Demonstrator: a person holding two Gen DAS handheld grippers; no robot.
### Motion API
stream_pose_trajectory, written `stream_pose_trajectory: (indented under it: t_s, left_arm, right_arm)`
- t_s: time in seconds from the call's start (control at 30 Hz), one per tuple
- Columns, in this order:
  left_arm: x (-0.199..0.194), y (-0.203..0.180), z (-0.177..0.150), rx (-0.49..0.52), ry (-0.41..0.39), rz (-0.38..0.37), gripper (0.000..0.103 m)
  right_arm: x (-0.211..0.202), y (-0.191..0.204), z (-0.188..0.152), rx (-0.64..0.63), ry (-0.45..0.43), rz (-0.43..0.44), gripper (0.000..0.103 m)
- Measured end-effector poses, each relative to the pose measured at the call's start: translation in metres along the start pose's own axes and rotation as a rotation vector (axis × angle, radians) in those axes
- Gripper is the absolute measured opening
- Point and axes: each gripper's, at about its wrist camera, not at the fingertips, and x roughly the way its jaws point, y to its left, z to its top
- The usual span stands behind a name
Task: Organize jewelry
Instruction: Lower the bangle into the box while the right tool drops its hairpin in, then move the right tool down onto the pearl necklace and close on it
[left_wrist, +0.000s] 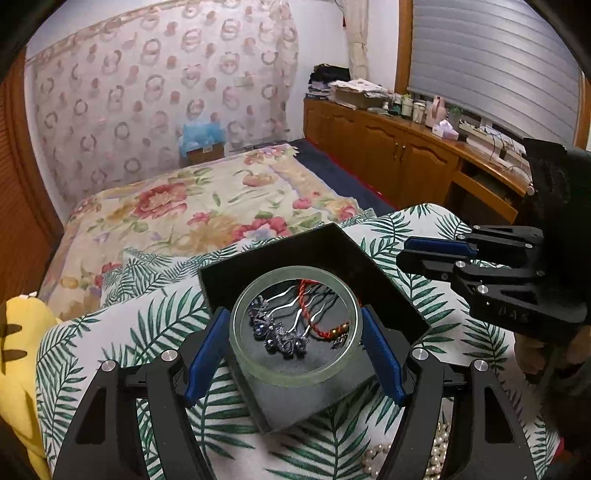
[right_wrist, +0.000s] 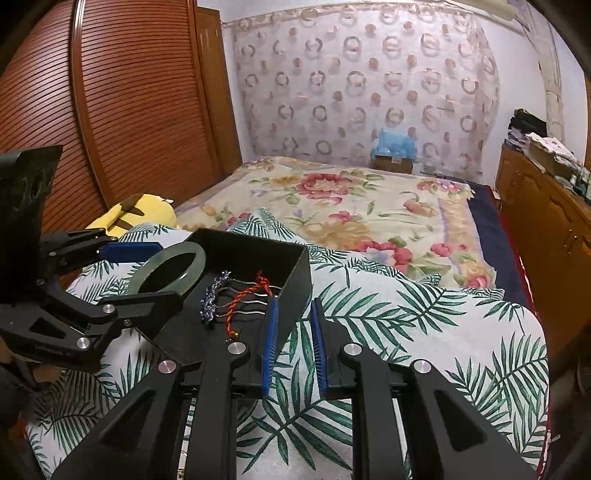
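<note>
A pale green jade bangle (left_wrist: 295, 373) hangs level over the open black box (left_wrist: 332, 243), with my left gripper (left_wrist: 293, 311) shut on it, one blue pad on each side of the ring. Through the ring I see silver hairpins with blue flowers (left_wrist: 280, 336) and a red braided cord (left_wrist: 306, 295) lying in the box. The right wrist view shows the bangle (right_wrist: 170, 253) above the box's (right_wrist: 255, 246) left end. My right gripper (right_wrist: 293, 303) stands a little open at the box's near right wall, one pad inside and one outside, pressing on nothing.
The box rests on a leaf-patterned cloth (right_wrist: 388, 314) at the foot of a floral bed (right_wrist: 351, 206). A pearl string (left_wrist: 436, 454) lies on the cloth near my left gripper. A yellow plush (right_wrist: 140, 212) sits left; wooden cabinets (left_wrist: 388, 155) line the right.
</note>
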Motion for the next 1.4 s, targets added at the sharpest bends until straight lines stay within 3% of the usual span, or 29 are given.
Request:
stream_pose_trajectory:
  t_s: [0.83,0.97,1.1,1.4]
  left_arm:
    - [-0.032,0.011,-0.014,-0.043,-0.034,0.025,0.078]
    - [-0.042,0.013,-0.020,-0.055,-0.049,0.032,0.089]
    - [-0.051,0.013,-0.025,-0.063,-0.061,0.034,0.095]
    - [-0.068,0.012,-0.050,-0.077,-0.068,0.002,0.095]
  right_arm:
    - [-0.019,0.024,0.013,-0.067,-0.030,-0.018,0.020]
    - [-0.030,0.034,0.013,-0.083,-0.038,-0.024,0.020]
    - [-0.045,0.041,0.007,-0.091,-0.042,-0.032,0.020]
    - [-0.063,0.058,-0.025,-0.082,-0.004,-0.034,0.020]
